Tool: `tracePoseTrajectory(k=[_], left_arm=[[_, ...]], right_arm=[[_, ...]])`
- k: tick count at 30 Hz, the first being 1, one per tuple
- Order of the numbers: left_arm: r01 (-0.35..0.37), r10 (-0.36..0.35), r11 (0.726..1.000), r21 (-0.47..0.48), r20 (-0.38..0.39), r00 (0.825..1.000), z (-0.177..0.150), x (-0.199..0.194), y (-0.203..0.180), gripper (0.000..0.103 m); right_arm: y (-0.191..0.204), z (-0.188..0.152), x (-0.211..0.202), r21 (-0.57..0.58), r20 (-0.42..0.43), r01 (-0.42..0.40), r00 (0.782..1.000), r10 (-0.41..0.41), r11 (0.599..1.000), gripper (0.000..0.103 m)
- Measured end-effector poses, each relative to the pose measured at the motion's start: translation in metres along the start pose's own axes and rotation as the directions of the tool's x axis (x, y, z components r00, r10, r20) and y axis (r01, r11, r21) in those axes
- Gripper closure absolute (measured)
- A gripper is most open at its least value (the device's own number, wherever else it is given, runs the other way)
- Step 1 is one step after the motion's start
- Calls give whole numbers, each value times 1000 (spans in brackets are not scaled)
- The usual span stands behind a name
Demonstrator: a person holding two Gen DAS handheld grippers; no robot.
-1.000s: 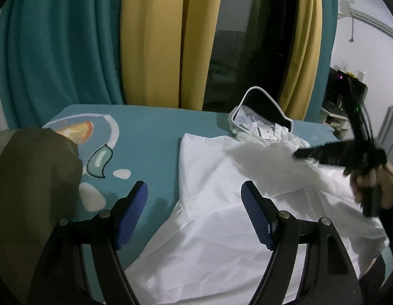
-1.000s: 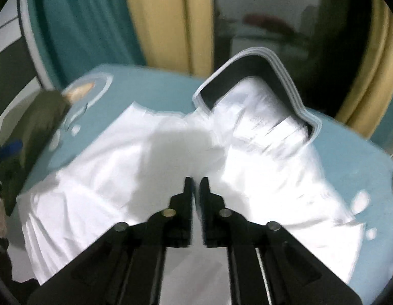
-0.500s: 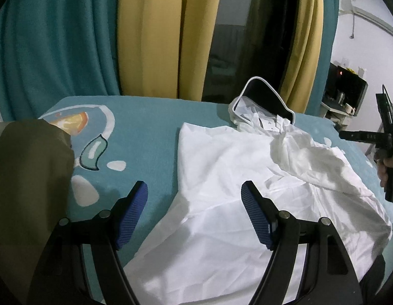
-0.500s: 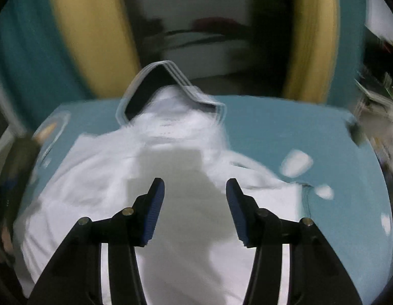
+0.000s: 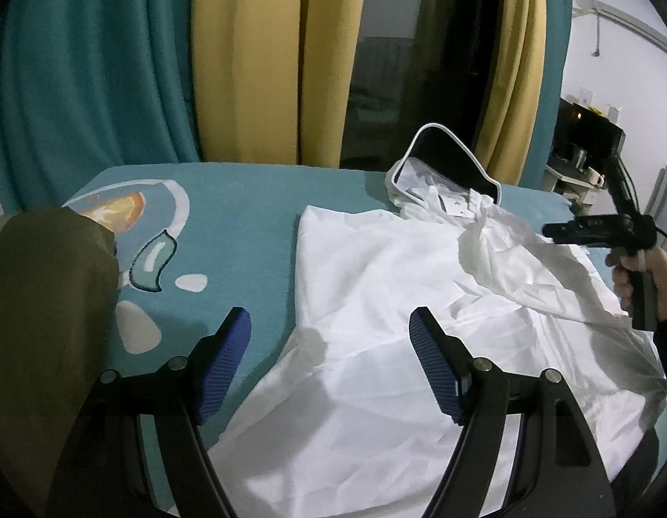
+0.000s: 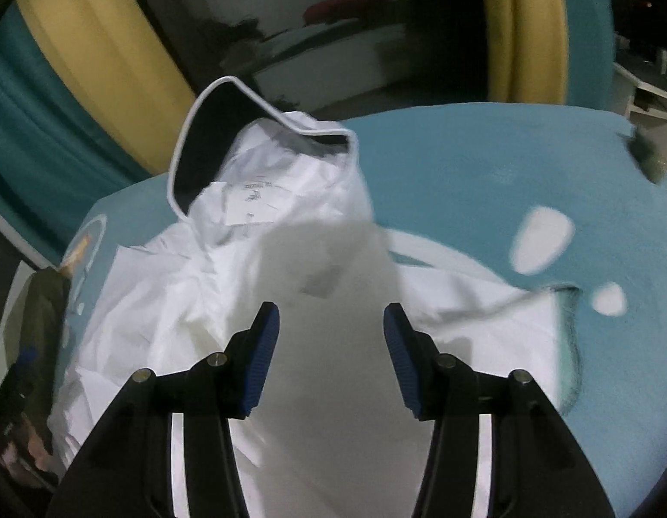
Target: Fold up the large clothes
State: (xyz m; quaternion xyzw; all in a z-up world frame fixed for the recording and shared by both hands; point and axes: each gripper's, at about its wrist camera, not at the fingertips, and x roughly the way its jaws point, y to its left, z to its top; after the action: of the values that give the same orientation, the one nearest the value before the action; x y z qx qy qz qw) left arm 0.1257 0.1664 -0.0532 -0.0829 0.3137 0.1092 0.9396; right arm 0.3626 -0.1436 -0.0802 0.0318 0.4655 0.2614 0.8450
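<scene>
Garment [image 5: 376,302] on the bed [image 5: 247,216], white and loosely spread, and we're right above it with both tools. We read this as the laying-out step: the cloth is down, but no clean fold is made yet. Its 9 o'clock edge in the left view lies fairly straight. The 3 o'clock side is bunched, with a rumpled flap thrown across the chest.

Left gripper [image 5: 329,317] hovers over the hem end, fingers spread wide, nothing between them but air, with cloth lying below. Right gripper [image 6: 330,307] hangs over the middle of the body. Its fingers have just been opening, they stand apart now, and no cloth is pinched between them. An olive sleeve [image 5: 40,302] fills the 9 o'clock edge of the left view.

Long axis next. From the left view it runs from the hem at 6 o'clock up to the dark, white-trimmed hood [image 5: 445,159] at about 1 o'clock, so the garment points away from us towards the curtains. From the right view the hood sits near 11 o'clock.

Next move, as we judge it: drop the right fingers onto that rumpled flap, pinch the edge, draw it out flat towards 3 o'clock, then fold the side in along the long axis. Thin cloth, so we'd want a firm pinch near the edge.
</scene>
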Motion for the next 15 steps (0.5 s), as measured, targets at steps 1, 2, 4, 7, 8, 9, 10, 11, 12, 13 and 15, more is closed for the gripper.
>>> tracePoseTrajectory(k=[1,2,4,7,8,9,10,11,12,13,15], left_arm=[[-3,3,1000,-2,-2,1000,0,0,1,24],[-4,4,1000,-3,-3,1000,0,2,3,24],[-8,8,1000,-7,-7,1000,0,3,7,24],[-12,12,1000,-14,-10,1000,-1,5,15,24],[-15,15,1000,-17,-11,1000,-1,5,18,24],[-18,18,1000,-21,-11,1000,-2,5,21,24],[-20,19,1000,-24,-11,1000,-2,5,23,24],[-21,21,999,-28,-12,1000,-2,5,26,24],[-22,22,999,-31,-13,1000,-3,5,28,24],[-24,23,999,-34,-14,1000,-3,5,30,24],[-23,23,999,-37,-15,1000,-4,5,32,24]], right_arm=[[1,2,5,6,-11,-10,1000,10,1000,52],[4,6,14,14,-24,-21,999,21,1000,52],[8,9,28,23,-41,-26,999,27,999,53],[14,14,39,8,-39,-52,998,53,999,89],[16,16,38,1,-36,-47,998,47,999,97],[21,19,36,-15,-19,-42,999,42,999,97],[29,22,31,-38,10,-43,999,44,998,97],[39,25,23,-67,41,-41,998,44,997,97],[51,29,15,-97,69,-46,996,53,994,97],[60,31,7,-118,90,-63,993,74,991,97],[87,37,-8,-183,131,-105,983,130,977,97]])
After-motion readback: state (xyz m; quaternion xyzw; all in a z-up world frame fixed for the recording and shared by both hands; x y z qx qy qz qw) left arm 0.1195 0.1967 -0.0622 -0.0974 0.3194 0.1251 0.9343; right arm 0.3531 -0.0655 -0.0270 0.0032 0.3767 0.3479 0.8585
